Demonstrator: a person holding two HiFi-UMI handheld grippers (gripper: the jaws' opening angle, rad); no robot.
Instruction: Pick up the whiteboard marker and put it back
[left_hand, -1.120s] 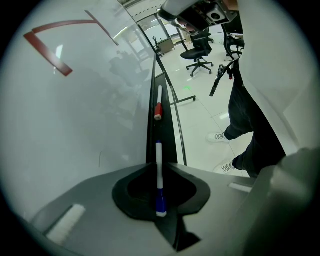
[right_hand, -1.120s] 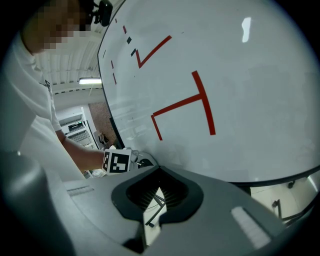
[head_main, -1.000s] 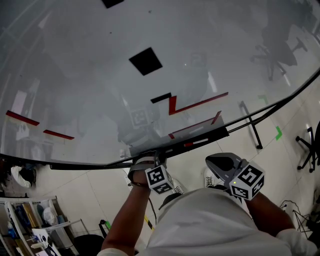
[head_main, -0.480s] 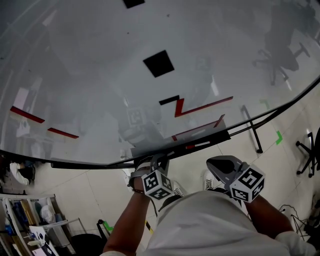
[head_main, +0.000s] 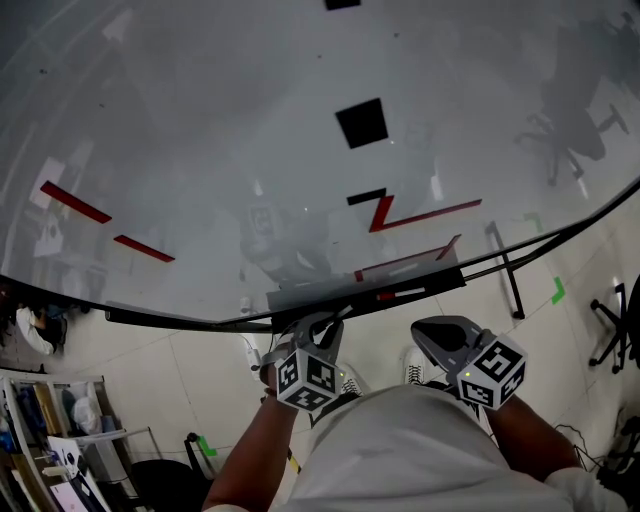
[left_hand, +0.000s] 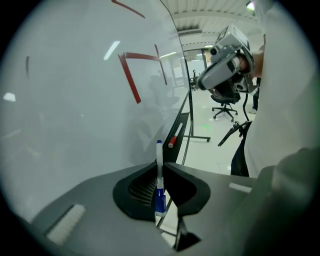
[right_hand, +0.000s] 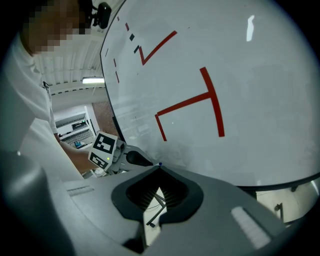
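My left gripper (left_hand: 161, 172) is shut on a whiteboard marker (left_hand: 159, 165) with a white barrel and blue ends, which stands upright between the jaws. In the head view the left gripper (head_main: 322, 326) hangs just below the whiteboard's black tray (head_main: 440, 270), near the tray's left end. A second marker with a red cap (head_main: 397, 294) lies in that tray, also seen as the red-capped marker (left_hand: 172, 141) ahead of the left jaws. My right gripper (head_main: 425, 328) is held off to the right, below the tray. Its jaws meet with nothing between them, as the right gripper (right_hand: 159, 167) view shows.
The large whiteboard (head_main: 250, 150) carries red lines and black squares. Its black stand leg (head_main: 503, 260) reaches over the tiled floor. An office chair (left_hand: 225, 102) stands beyond the board. Shelves with clutter (head_main: 60, 450) sit at the lower left.
The left gripper has drawn a little back and down from the tray edge, its cube turning. The head view has swung, shifting the board's marks right. The right gripper has barely moved.
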